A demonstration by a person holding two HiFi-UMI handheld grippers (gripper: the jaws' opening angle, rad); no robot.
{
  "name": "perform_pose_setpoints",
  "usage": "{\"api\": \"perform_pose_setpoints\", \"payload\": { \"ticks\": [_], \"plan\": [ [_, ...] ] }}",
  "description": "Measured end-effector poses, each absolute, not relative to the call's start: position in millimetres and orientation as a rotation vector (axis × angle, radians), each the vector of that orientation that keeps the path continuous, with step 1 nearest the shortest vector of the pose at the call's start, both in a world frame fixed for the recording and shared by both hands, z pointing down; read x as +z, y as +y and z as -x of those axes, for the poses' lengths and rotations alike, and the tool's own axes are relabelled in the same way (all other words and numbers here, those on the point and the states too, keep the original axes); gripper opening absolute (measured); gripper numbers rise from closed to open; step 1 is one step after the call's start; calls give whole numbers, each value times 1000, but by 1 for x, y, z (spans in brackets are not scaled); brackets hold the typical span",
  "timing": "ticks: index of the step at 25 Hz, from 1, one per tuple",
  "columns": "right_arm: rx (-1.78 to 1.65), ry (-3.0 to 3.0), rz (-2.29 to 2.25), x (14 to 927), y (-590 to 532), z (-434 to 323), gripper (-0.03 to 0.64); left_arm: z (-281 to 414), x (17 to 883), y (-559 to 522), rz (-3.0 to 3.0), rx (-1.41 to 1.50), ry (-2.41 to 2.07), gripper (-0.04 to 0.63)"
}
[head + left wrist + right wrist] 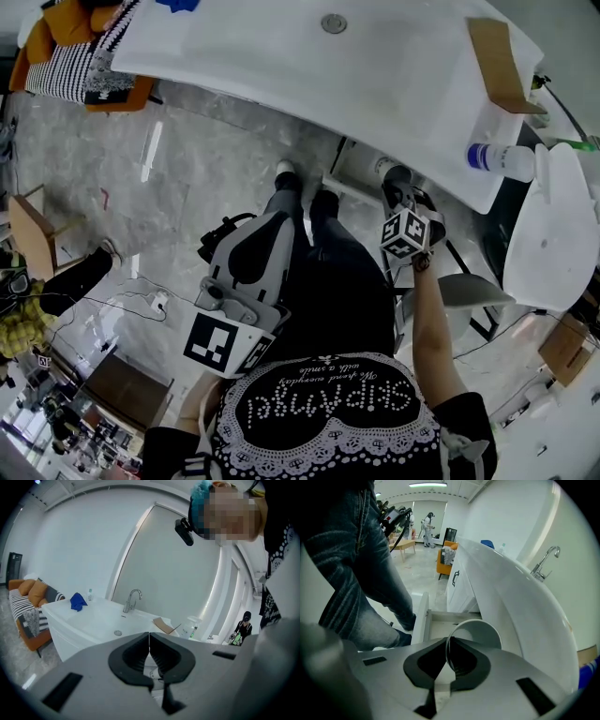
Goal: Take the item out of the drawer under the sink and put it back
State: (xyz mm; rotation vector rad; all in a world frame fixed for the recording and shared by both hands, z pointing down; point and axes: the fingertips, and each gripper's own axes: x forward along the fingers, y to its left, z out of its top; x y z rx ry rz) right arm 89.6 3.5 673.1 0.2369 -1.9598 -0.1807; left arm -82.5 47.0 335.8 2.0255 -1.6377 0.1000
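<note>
Item 1: left gripper (149,641), clenched on nothing, parked idle near the person's leg (281,216).
Item 2: right gripper (449,645), pinching the rim of the white cup (480,632) and angled down, apparently for lowering.
Item 3: open drawer (440,620) just beyond the cup, under the sink (511,602), ready to receive it.

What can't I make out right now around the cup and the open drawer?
- Drawer interior, right gripper view: mostly covered by the cup and the right gripper shut on its rim, so any other contents cannot be told.
- Cup's base, right gripper view: behind the jaws.
- Drawer, head view: largely hidden under the sink counter edge.
- Bottle label, head view: too small to read.
</note>
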Motion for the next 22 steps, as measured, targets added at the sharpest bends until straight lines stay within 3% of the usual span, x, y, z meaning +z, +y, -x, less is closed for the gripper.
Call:
{"api": "perform_pose_setpoints", "payload": {
  "ticks": [22],
  "plan": [
    [-65, -1876, -224, 742, -18, -91, 25, 77, 345, 59, -2025, 130, -1577, 5]
  ]
}}
